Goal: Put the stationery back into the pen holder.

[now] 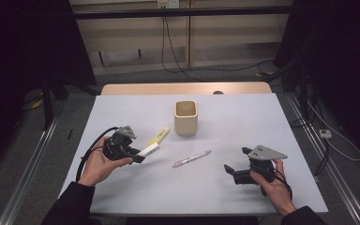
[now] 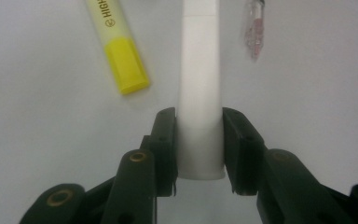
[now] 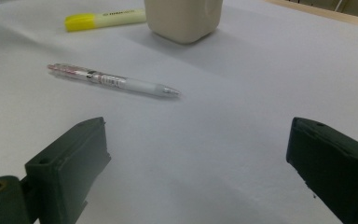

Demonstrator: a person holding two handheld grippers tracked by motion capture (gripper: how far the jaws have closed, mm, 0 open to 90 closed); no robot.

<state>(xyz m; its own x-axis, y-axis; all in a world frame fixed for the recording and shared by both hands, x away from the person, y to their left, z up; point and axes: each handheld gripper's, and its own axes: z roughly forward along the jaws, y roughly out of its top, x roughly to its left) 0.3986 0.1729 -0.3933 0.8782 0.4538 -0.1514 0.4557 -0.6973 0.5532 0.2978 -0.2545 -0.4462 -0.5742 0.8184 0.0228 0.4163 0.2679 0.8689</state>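
Note:
My left gripper (image 1: 139, 156) is shut on a white stick-shaped object (image 1: 149, 150), held just above the table at the left; in the left gripper view both pads clamp the white stick (image 2: 199, 93) near its near end. A yellow highlighter (image 1: 158, 136) lies on the white sheet just beyond it, also seen as the highlighter (image 2: 117, 46). A clear pen with pink markings (image 1: 191, 159) lies at the table's middle, and the same pen (image 3: 114, 80) shows ahead of my right gripper (image 1: 236, 164). That gripper stands open with nothing between its jaws, low at the right.
A cream square cup (image 1: 186, 117) stands upright behind the pen; the cup (image 3: 184, 18) also shows at the top of the right gripper view. The white table cover (image 1: 243, 122) ends at a wooden strip at the back.

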